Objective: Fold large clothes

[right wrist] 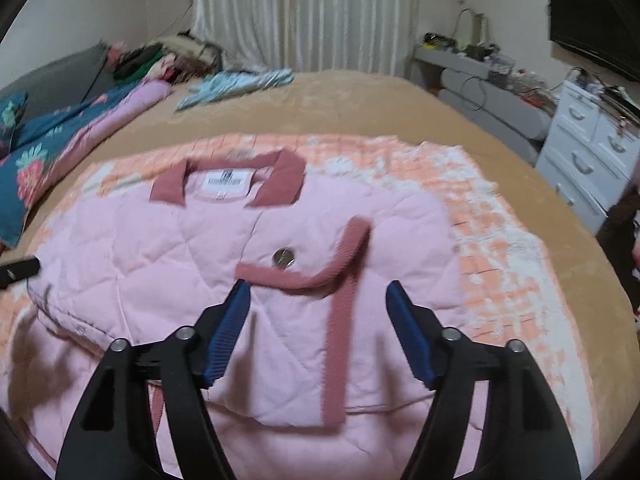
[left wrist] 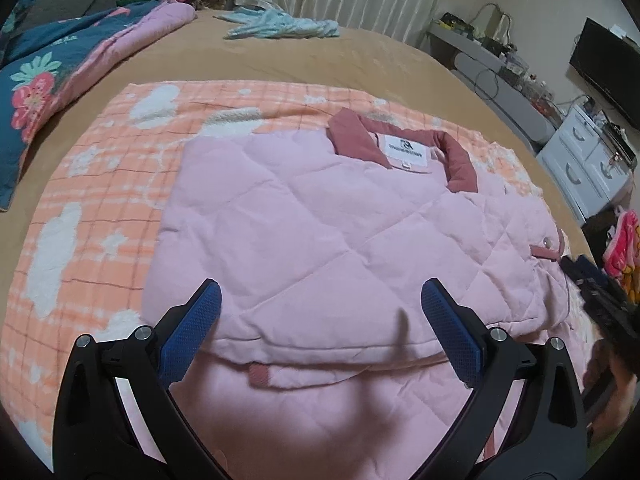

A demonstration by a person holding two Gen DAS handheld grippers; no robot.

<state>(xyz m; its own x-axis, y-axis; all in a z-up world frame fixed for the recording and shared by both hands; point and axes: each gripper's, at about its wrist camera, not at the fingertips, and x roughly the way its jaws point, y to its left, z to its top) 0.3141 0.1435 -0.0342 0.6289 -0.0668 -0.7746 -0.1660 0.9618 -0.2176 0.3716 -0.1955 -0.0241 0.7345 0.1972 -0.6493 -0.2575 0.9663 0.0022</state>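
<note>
A pink quilted jacket (left wrist: 304,224) with a dusty-rose collar (left wrist: 460,160) and a white neck label lies folded flat on an orange checked blanket (left wrist: 88,184). My left gripper (left wrist: 320,292) hovers over the jacket's near folded edge, open, with nothing between its blue pads. In the right wrist view the same jacket (right wrist: 168,248) shows its collar (right wrist: 288,176), a silver snap button (right wrist: 283,258) and a rose-trimmed flap (right wrist: 344,276). My right gripper (right wrist: 318,292) stands open just over that trim, holding nothing. The tip of the other gripper (right wrist: 20,270) shows at the left edge.
The blanket lies on a tan bed (left wrist: 320,60). A blue floral quilt (left wrist: 44,80) lies at the left, a light blue garment (left wrist: 280,24) at the far end near curtains. White drawers (left wrist: 588,160) and a cluttered desk (right wrist: 472,64) stand right of the bed.
</note>
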